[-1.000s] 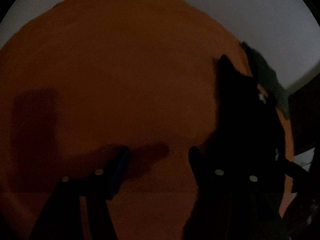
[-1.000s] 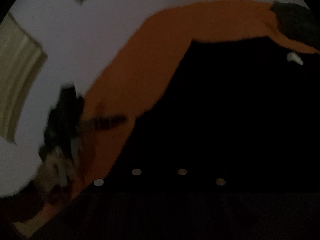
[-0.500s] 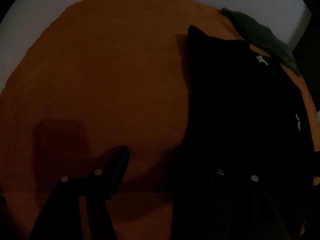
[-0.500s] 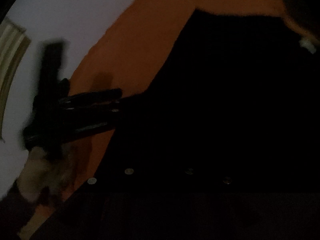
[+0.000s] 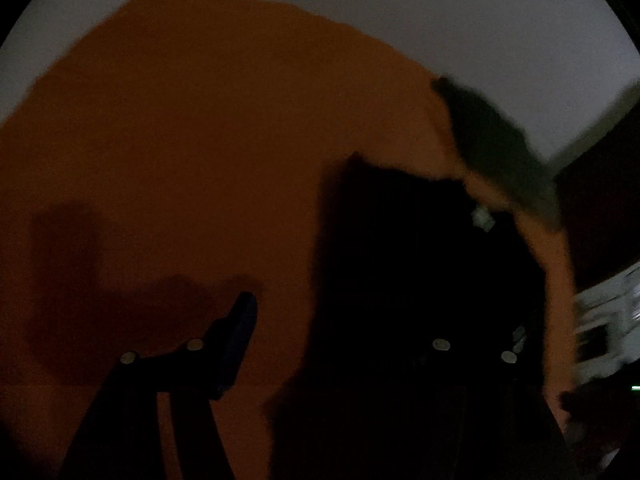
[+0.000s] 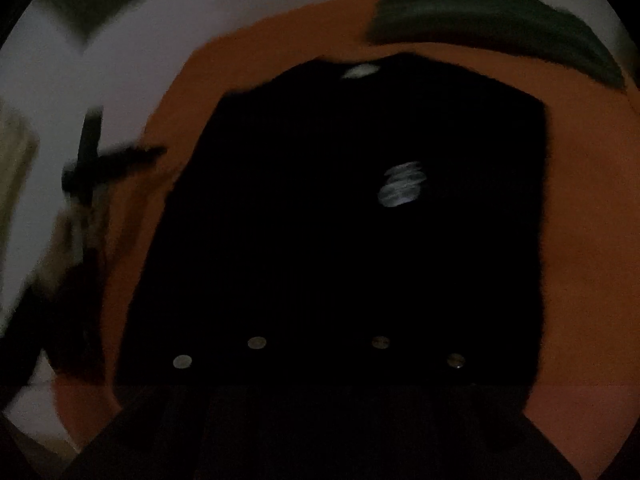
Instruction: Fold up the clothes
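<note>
A black shirt (image 6: 320, 220) lies spread flat on an orange surface (image 6: 580, 220), with a white neck label (image 6: 360, 71) at its far end and a pale print (image 6: 400, 184) on the chest. My right gripper hovers over the shirt's near hem; its fingers vanish against the black cloth and only the screws show. In the left wrist view my left gripper (image 5: 320, 320) stands open above the orange surface (image 5: 180, 140), beside the shirt's left edge (image 5: 400, 260). Its left finger (image 5: 240, 328) is clear and its right finger is lost against the shirt. The left gripper (image 6: 152, 152) shows blurred at the left.
A dark green garment (image 6: 500, 20) lies at the far right corner of the orange surface, also visible as the green garment (image 5: 496, 148) beyond the shirt. Pale floor (image 5: 400, 8) surrounds the surface. Pale furniture (image 5: 604, 316) stands at the right edge. The light is very dim.
The right wrist view has swung and pulled back, so the whole shirt now shows flat. The right gripper's screws stand slightly further apart than a second ago. The left gripper stays open beside the shirt.
</note>
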Tool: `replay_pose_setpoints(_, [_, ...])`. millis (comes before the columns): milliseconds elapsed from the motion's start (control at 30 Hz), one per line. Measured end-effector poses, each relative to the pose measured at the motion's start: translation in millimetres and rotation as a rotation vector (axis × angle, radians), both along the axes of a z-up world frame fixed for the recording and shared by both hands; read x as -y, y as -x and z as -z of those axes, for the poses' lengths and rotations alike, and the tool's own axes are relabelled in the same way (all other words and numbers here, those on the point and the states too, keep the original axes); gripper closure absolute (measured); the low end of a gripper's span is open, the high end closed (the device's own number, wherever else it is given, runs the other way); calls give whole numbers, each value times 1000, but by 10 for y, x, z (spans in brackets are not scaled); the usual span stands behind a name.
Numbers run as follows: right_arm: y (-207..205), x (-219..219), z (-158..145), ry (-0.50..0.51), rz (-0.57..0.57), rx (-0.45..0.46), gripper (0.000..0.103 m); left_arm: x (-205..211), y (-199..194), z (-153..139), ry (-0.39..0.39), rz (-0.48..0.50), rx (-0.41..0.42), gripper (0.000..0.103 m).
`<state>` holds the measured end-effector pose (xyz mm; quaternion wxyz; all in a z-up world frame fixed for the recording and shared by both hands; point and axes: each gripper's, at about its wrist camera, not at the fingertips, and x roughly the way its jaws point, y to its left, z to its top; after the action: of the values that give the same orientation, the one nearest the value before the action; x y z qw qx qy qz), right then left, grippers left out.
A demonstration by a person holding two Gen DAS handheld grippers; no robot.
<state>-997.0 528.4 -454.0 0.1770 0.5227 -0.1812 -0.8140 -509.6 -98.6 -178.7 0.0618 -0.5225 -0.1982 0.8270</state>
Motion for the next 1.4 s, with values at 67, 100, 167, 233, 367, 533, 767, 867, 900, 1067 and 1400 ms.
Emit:
replay_pose_setpoints(67, [63,-446,34,60,100,-16,80,-9,293,12,-91,-13,8,38])
replay_pose_setpoints(100, [147,-525,73,57,114,-17,75,-21,390,67,-102,-33,30,38])
replay_pose_setpoints(167, [316,-673,150,48,140,-19,72,-73,569,173,-90,-59,64,38])
replay_pose_setpoints(233, [484,-822,227,39,165,-20,72,-152,735,275,-43,-69,87,38])
replay_pose_setpoints(367, [822,-1120,381,20,216,-22,72,-478,883,415,84,10,106,38])
replay_pose_setpoints(533, [1244,-1492,573,-4,280,-26,72,-711,986,449,231,37,101,38])
replay_pose_setpoints(767, [1302,-1714,754,47,329,-36,72,-239,1044,256,292,-220,67,37])
replay_pose_setpoints(867, [1234,-1756,817,84,343,-42,72,55,1009,237,128,-264,66,36])
replay_pose_setpoints(900, [1217,-1775,804,94,344,-44,72,102,997,244,83,-263,65,36])
replay_pose_setpoints(1067, [1218,-1826,748,108,342,-50,72,88,958,318,-47,-170,52,36])
replay_pose_setpoints(1400, [1462,-1811,703,97,373,-56,72,-285,984,423,79,-144,41,52])
